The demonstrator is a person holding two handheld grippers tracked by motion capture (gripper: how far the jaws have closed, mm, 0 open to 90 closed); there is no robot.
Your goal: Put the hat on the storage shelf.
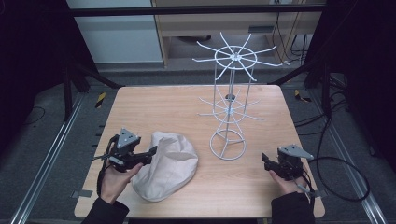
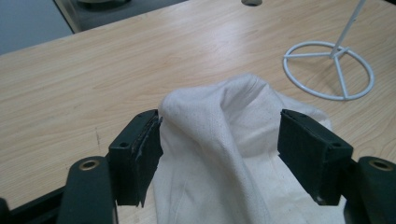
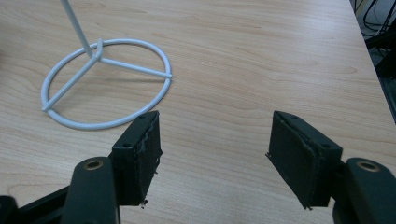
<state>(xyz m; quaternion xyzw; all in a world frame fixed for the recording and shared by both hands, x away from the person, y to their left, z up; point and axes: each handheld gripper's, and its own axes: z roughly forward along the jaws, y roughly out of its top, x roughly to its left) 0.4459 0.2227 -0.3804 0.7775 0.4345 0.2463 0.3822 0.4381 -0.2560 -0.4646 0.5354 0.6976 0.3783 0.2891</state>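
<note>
Left gripper (image 1: 152,151) at the white cloth bag (image 1: 166,165), jaws apart around its raised fold.

Nearest the person, the left hand (image 1: 114,179) holds its gripper level over the wooden table (image 1: 154,105); in the left gripper view the bag (image 2: 224,154) bulges up between the spread jaws, the left pad touching the fabric, the right pad just clear, so no clamp. The right gripper (image 1: 266,161) hovers near the table's right edge, jaws apart with nothing between them. Beyond, the white wire rack (image 1: 229,100) stands upright, its ring base (image 3: 105,84) just past the bag.
</note>
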